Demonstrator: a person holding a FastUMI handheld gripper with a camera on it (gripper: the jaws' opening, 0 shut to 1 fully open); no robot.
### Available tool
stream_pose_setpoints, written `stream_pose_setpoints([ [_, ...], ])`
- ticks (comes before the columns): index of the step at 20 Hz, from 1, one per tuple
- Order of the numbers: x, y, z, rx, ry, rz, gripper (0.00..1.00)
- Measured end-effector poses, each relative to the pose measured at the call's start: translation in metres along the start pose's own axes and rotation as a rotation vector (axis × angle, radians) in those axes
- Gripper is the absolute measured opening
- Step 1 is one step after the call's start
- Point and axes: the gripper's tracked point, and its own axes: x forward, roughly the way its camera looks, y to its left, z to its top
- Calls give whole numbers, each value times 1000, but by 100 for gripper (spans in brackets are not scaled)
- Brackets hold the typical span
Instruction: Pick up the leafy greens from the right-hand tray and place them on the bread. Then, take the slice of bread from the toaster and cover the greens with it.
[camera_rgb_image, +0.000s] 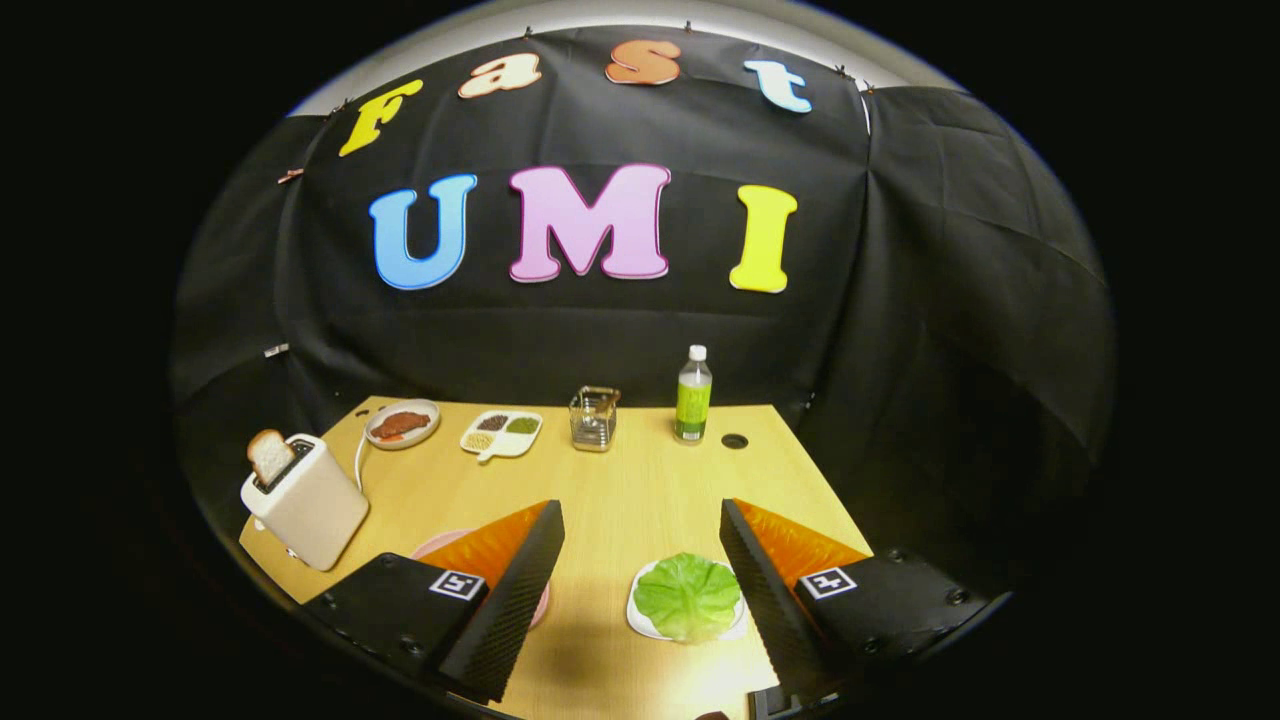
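Wooden table (640, 480) is carrying the leafy greens (687, 596) on a white tray (640, 620) near its front edge, lying between your spread, empty gripper (640, 520) fingers, closer to the right one, while you are hovering above.

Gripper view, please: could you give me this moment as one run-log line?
gripper: open, empty | leafy greens: on white tray, between fingers | bread slice: upright in toaster | stage: pre-grasp
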Motion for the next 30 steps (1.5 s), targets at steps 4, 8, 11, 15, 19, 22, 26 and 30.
stream_pose_setpoints([
  [4, 31, -18, -57, 27, 165, -20, 98],
  [8, 50, -37, -124, 10, 346, -45, 98],
  [11, 62, -48, -154, 43, 431, -60, 98],
  [15, 83, -58, -181, -3, 488, -61, 98],
  [19, 102, -60, -205, -15, 568, -36, 96],
  [22, 111, -59, -215, 42, 611, -23, 86],
  [26, 116, -51, -219, -33, 617, 27, 78],
  [30, 117, -44, -221, -34, 629, 38, 51],
])
